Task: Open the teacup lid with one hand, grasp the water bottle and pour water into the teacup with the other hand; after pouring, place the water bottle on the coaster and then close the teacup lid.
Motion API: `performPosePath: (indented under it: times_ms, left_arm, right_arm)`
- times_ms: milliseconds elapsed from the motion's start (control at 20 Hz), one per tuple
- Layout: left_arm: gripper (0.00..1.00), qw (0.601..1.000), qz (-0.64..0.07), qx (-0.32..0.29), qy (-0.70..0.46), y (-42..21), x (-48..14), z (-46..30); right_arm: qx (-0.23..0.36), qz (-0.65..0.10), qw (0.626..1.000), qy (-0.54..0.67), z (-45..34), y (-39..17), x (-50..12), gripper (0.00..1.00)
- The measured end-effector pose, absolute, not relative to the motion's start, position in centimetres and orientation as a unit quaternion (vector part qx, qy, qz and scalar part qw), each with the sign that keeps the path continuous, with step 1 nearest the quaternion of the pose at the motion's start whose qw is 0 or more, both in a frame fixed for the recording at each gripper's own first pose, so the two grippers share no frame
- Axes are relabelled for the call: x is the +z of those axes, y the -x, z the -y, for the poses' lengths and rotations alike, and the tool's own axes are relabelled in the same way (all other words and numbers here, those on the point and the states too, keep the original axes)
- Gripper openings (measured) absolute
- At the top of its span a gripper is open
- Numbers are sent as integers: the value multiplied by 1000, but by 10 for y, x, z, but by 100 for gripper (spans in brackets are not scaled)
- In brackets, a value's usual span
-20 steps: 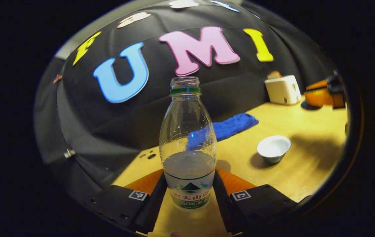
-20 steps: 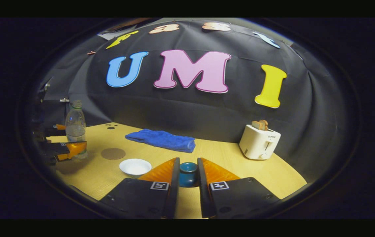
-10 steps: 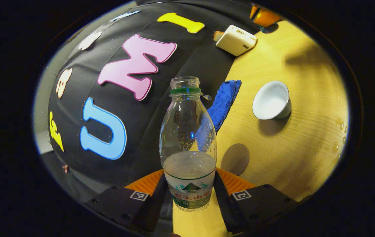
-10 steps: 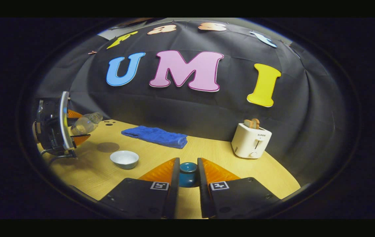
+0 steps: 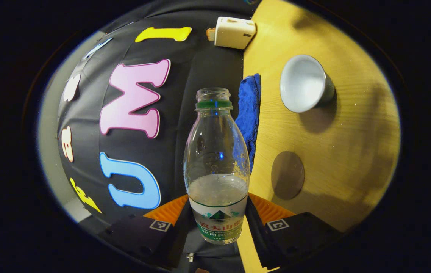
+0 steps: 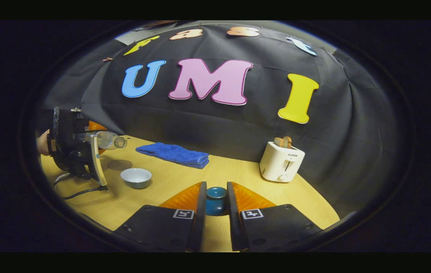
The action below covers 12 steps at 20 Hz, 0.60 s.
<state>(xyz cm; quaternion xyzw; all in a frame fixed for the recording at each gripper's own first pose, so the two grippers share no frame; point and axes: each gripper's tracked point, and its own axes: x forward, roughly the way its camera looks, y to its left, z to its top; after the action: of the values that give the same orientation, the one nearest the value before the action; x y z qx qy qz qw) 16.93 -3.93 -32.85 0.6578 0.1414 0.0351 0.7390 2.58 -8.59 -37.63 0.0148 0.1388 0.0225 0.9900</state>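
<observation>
Your left gripper (image 5: 217, 223) is clamped on the labelled lower body of the bottle (image 5: 216, 167), tipped near the cup (image 5: 303, 83); it's light, thin plastic, so squeeze gently. Your right gripper (image 6: 215, 204) pinches the lid (image 6: 216, 200) by its small, likely slippery ceramic knob.

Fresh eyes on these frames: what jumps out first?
The water bottle, uncapped and part full, sits clamped in the left gripper and, in the right gripper view, lies tipped nearly flat above the table, neck toward the open white teacup. Next, the teacup lid is pinched in the right gripper, near the white toaster.
</observation>
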Motion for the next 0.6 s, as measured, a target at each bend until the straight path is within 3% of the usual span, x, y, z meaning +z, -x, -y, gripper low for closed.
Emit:
performPosePath:
  times_ms: [200,450,600]
  left_arm:
    - [76,715,-134,28,-686,-171,-330,41]
    - [77,687,-127,21,-715,-175,-331,45]
    - [77,669,-121,22,-733,-178,-332,45]
  right_arm:
    - [17,-138,990,-21,92,-24,-377,26]
    - [14,-137,990,-19,96,-21,-378,35]
    - [13,-137,990,-20,98,-18,-379,34]
